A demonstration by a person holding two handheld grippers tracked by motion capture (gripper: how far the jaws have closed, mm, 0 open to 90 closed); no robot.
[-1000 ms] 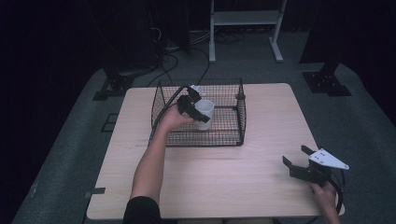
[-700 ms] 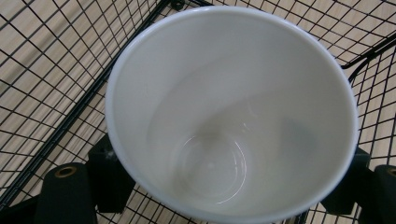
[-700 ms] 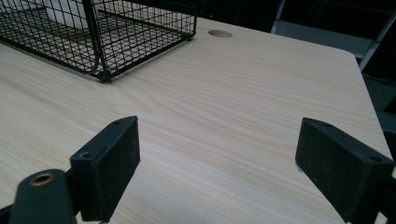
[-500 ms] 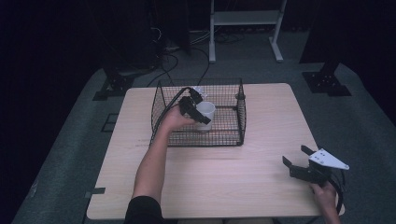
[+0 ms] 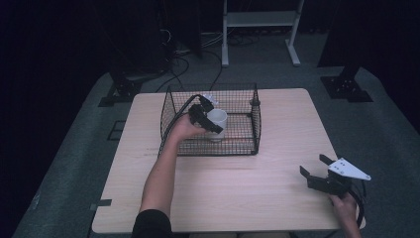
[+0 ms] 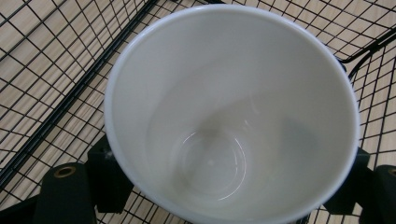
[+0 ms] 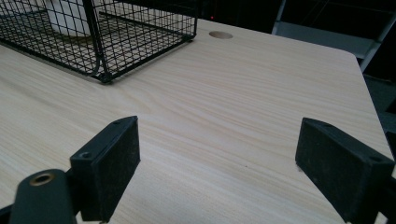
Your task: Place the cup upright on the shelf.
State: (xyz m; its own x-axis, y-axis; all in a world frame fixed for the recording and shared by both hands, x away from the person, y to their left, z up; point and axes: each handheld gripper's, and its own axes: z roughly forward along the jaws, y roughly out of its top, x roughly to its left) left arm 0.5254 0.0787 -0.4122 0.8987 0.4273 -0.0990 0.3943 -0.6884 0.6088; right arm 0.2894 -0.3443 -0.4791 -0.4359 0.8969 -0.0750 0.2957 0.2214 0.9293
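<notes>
The white ceramic cup (image 5: 217,121) (empty, upright) is clamped by the left tongs (image 5: 205,118) inside the black wire-mesh basket (image 5: 255,130) on the pale wooden surface (image 5: 277,163). The right tongs (image 5: 313,167) are held wide apart, well away.

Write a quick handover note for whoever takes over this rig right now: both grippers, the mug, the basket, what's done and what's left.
Left gripper: inside the black wire basket, jaws set on either side of the white mug; they have just eased open a little.
Right gripper: jaws wide open, nothing between them, near the right front corner of the wooden table.
Done: mug upright, empty, inside the basket.
Left: whether it rests on the basket floor I cannot tell; check, then likely let go and lift the left gripper out.
</notes>
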